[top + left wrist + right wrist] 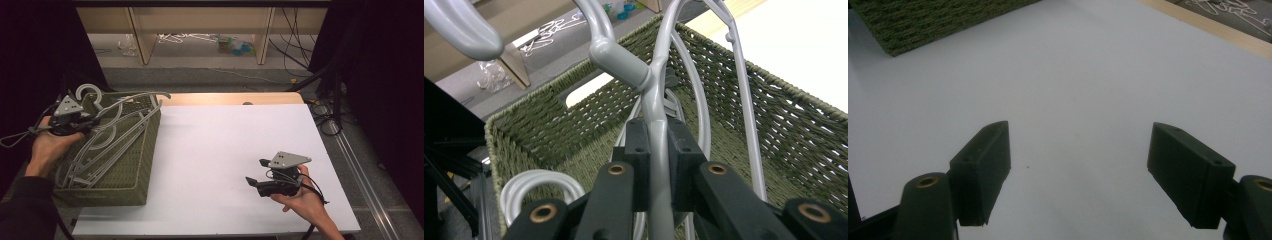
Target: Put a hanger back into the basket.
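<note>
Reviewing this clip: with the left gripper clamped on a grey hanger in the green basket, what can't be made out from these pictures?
- How many hangers lie in the basket: in the high view they overlap into a tangle.
- The held hanger: the left gripper view's edges cut off its hook and its lower stem.
- Left gripper: its jaws are too small in the high view.
- Basket floor: hangers cover it.
- Right gripper: open over the bare white table.

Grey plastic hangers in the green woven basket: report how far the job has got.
Done: nothing lies on the white tabletop yet. In hand: the left gripper is shut on one grey plastic hanger over the green woven basket. Left: the other hangers in the basket; the right gripper waits open.
</note>
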A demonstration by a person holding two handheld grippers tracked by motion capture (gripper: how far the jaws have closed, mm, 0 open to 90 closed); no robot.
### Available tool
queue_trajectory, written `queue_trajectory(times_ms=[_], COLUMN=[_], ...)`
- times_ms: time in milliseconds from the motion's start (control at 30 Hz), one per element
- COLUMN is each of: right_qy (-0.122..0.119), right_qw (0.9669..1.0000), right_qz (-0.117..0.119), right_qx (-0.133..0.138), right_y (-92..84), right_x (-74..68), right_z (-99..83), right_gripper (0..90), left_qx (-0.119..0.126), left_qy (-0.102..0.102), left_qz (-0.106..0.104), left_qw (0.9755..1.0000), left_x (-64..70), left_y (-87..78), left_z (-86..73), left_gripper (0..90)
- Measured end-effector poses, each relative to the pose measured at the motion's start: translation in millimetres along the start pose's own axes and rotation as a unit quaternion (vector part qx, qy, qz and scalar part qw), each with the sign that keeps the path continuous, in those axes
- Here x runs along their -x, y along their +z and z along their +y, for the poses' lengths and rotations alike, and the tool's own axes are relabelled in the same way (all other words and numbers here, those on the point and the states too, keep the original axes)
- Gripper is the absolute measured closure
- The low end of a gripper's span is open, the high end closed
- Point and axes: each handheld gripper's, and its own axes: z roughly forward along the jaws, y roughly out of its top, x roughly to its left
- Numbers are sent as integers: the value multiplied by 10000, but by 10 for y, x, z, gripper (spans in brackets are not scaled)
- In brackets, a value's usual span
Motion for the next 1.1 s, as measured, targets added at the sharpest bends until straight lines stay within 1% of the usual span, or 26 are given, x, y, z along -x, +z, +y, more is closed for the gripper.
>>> queue_trajectory(times_ms=[33,67,133,167,200,233,267,333,367,433,467,500,533,567,633,667,700,733,767,800,867,900,967,1000,1033,1100], right_qy=[3,4,-10,-14,-18,-18,5,-19,-20,-21,-18,-16,-12,-13,-7,-11,-17,-11,-15,-24,-12,-23,-18,-13,5,7], right_qw=[10000,10000,10000,10000,10000,10000,10000,10000,10000,10000,10000,10000,10000,10000,10000,10000,10000,10000,10000,10000,10000,10000,10000,10000,10000,10000], right_qz=[-13,-14,-16,-17,-17,-19,-13,-20,-20,-29,-28,-26,-25,-23,-10,2,-2,0,-5,-4,2,-1,2,-16,-15,-22], right_qx=[4,4,21,23,31,34,24,32,28,23,18,15,9,5,2,-6,-6,-12,-20,-20,-28,-19,-13,5,3,1], right_y=[0,0,1,0,-2,-3,-5,-1,-1,2,4,6,7,8,9,9,10,12,16,18,17,17,13,13,12,13], right_x=[1,3,8,10,11,13,12,14,13,14,14,14,13,12,8,8,8,9,10,10,7,9,12,13,14,15], right_z=[-1,-2,-3,-3,-3,-4,-3,-5,-4,-5,-6,-7,-7,-7,-6,-5,-6,-6,-7,-8,-10,-10,-9,-10,-10,-12], right_gripper=[263,263,263,264,264,265,265,265,265,265,265,265,265,265,265,265,265,265,265,265,265,265,265,265,265,265], left_qx=[21,-109,-137,-113,-112,-21,-77,-11,6,132,133,21,-71,66,145,119,-35,-11,-53,-97,-268,-283,-337,-299,-330,-323], left_qy=[-75,63,60,63,148,73,180,41,158,107,170,352,456,296,253,315,479,440,441,385,362,371,227,250,239,214], left_qz=[6,19,-38,-95,-101,-123,-150,-156,-194,-267,-315,-346,-406,-437,-510,-497,-525,-557,-552,-546,-518,-518,-471,-520,-466,-479], left_qw=[10000,9999,9999,9999,9998,9999,9997,9999,9997,9995,9993,9988,9981,9986,9983,9982,9975,9975,9975,9977,9976,9976,9981,9979,9981,9981], left_x=[12,2,10,7,-5,0,-19,-5,-23,-15,-22,-46,-62,-35,-26,-38,-66,-70,-82,-91,-124,-145,-148,-154,-154,-157], left_y=[19,22,36,35,20,19,-4,-35,-52,-75,-93,-126,-141,-124,-144,-156,-170,-158,-154,-142,-120,-106,-111,-98,-103,-102], left_z=[-9,-16,-47,-66,-76,-91,-99,-129,-137,-166,-177,-186,-196,-217,-244,-252,-259,-275,-288,-304,-333,-351,-384,-390,-394,-397], left_gripper=[816,816,816,816,816,815,815,814,814,816,815,815,815,817,815,814,814,814,814,815,816,817,816,817,817,817])
